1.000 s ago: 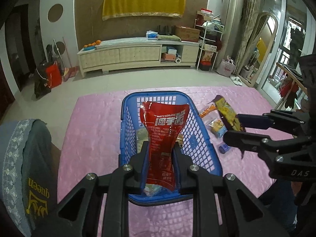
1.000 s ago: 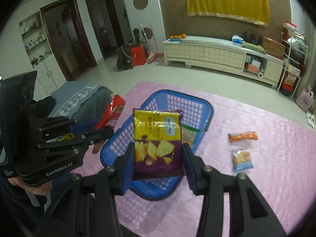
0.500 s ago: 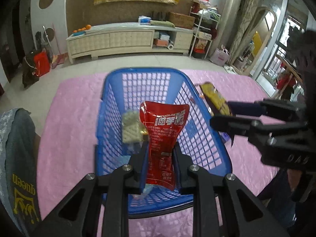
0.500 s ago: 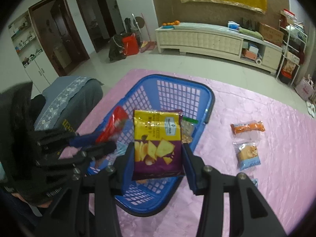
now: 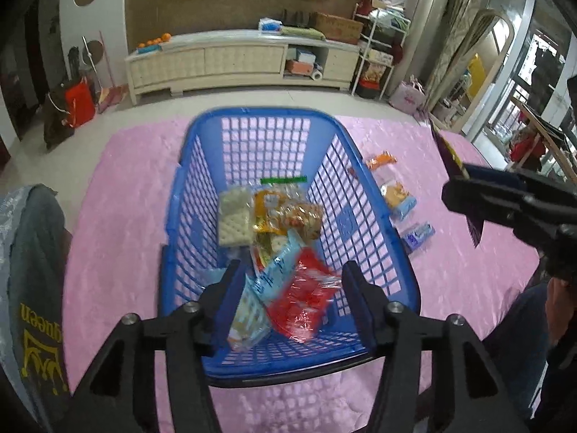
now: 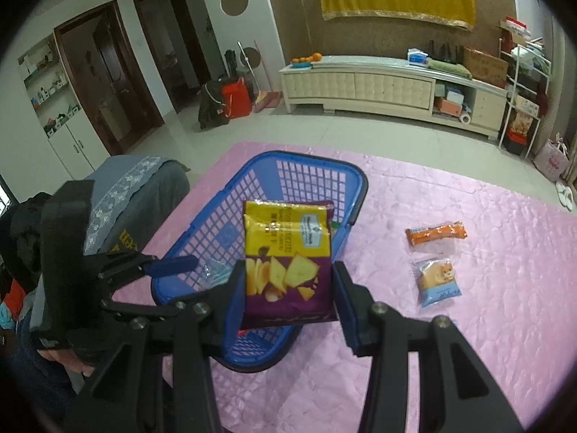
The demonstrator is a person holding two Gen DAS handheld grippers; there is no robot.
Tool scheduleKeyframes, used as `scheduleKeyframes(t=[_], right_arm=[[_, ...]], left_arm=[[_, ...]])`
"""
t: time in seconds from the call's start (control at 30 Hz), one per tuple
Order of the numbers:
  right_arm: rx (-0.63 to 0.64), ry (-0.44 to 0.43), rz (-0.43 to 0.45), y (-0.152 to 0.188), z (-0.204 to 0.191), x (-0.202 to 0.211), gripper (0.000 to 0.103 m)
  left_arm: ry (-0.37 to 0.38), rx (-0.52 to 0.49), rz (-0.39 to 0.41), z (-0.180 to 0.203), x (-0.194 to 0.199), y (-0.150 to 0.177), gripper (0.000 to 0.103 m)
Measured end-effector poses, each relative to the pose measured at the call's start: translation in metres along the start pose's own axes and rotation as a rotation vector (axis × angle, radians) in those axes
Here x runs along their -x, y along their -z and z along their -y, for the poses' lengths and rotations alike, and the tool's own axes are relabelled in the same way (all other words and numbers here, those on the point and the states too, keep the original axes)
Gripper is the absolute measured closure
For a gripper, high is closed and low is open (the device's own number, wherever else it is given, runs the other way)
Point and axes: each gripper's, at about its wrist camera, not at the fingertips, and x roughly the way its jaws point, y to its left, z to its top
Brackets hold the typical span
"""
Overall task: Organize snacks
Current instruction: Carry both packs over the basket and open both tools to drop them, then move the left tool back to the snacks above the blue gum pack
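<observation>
On the left, my left gripper [image 5: 290, 290] has just let go. Half a second ago its jaws held the red snack bag [image 5: 306, 299] up straight between them. Now the jaws have just been opening and they stand wide, not pressing on anything. The red snack bag is between them but loose. It looks blurry and tipped over, so I think it is dropping into the near end of the blue basket [image 5: 364, 187].

The blue basket sits on the pink desk [image 5: 119, 195]. Inside it there are other snacks: a pale cracker pack [image 5: 234, 216] toward the far left, some yellow and orange packs [image 5: 288, 216] in the middle, and a light blue pack [image 5: 274, 274] touching the red one. So one more snack is in, and my left gripper is free to get another.

Going right, my right gripper [image 6: 290, 285] is holding the yellow and purple chip bag [image 6: 286, 259]. Its jaws are closed on the bag's two sides and the bag stands upright. It hangs over the near right edge of the basket, not inside yet. I think this bag goes in next.

Farther right, on the desk, some snacks are not sorted yet: an orange pack [image 6: 436, 232] and, nearer, a cookie pack [image 6: 436, 281] with blue on it. From the left camera I also see a small blue pack [image 5: 418, 232] just beside the basket. Those are left to pick up.
</observation>
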Motion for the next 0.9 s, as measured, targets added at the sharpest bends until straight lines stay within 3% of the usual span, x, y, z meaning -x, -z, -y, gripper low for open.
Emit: scheduleKeyframes(t=[0.17,0.37,0.53,0.9], right_arm=[[-0.004,-0.02,-0.017,-0.004,0.0,-0.008,0.052],[0.038,-0.054,-0.059,-0.013,-0.011,-0.033,0.052],[0.08,-0.06,-0.101,-0.02,-0.02,-0.06,0.052],[0.143,-0.06,-0.191,-0.026,-0.034,-0.112,0.052]], left_arm=[[-0.038,-0.018,0.062,-0.005,0.022,-0.011,0.039],[-0.093,-0.031,0.081,-0.015,0.029,-0.017,0.032],[-0.137,-0.024,0.06,-0.031,0.02,-0.013,0.032],[-0.16,0.02,0.054,-0.058,0.006,-0.014,0.032]])
